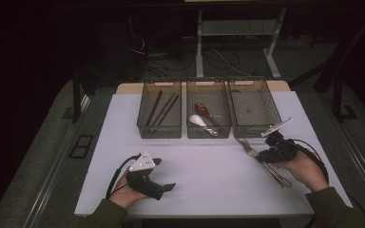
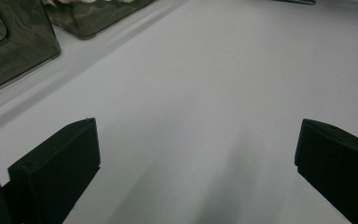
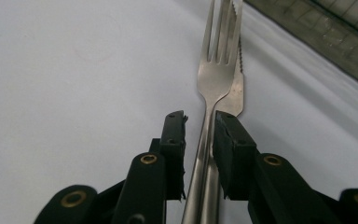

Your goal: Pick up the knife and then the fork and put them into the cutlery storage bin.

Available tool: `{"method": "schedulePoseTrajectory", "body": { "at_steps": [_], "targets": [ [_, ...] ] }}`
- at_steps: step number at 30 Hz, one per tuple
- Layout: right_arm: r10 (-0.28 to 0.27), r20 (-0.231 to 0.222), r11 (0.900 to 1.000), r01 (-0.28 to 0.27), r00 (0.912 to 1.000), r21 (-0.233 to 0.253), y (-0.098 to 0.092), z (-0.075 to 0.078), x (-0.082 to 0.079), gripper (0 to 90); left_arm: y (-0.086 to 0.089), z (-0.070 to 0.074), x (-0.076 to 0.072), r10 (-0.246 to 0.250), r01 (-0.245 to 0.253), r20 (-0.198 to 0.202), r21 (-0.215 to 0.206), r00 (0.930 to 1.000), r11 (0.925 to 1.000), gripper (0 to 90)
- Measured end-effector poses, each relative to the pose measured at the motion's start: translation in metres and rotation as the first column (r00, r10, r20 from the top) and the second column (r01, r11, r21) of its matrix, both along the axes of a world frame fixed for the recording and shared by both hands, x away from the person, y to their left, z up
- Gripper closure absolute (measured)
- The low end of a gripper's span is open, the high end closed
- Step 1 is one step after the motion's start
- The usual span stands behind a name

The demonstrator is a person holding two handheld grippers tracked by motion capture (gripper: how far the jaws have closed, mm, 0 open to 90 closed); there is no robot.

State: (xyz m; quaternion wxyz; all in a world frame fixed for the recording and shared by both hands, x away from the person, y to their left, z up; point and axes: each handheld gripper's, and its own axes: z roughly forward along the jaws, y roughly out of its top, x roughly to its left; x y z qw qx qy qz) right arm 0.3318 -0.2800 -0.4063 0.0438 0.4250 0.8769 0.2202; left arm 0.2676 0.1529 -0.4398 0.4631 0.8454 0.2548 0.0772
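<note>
We see the fork (image 3: pixel 216 65) and the serrated knife (image 3: pixel 235 91) beneath it as brushed, softly gleaming metal, held between the matt black plastic jaws of the right hand-held gripper (image 3: pixel 200 128), whose body carries small brass-coloured rivets. The table (image 1: pixel 209 180) wears a smooth, matt white sheet, paper-like. We take the three bins (image 1: pixel 208 114) for smoky translucent plastic, one holding a glossy white spoon (image 1: pixel 197 120).

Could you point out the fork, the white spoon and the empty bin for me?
Fork (image 3: pixel 216 70): right gripper view, base of its tines.
White spoon (image 1: pixel 197 120): high view, its bowl, in the middle bin.
Empty bin (image 1: pixel 255 128): high view, front wall of the rightmost bin.
</note>
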Motion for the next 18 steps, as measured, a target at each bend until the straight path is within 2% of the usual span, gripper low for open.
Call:
{"method": "schedulePoseTrajectory", "body": {
  "at_steps": [10,18],
  "targets": [
    [0.023,-0.044,0.998,-0.026,0.9988,-0.052,0.010,-0.008,0.007,76.3,0.000,0.000,0.000,-0.001,0.001,-0.001,0.000,1.0000,1.0000,0.0],
    [0.023,-0.031,0.996,-0.025,0.9993,-0.080,0.013,-0.009,0.010,76.6,0.000,0.000,0.000,-0.001,0.001,0.000,0.000,1.0000,1.0000,0.0]
  ]
}}
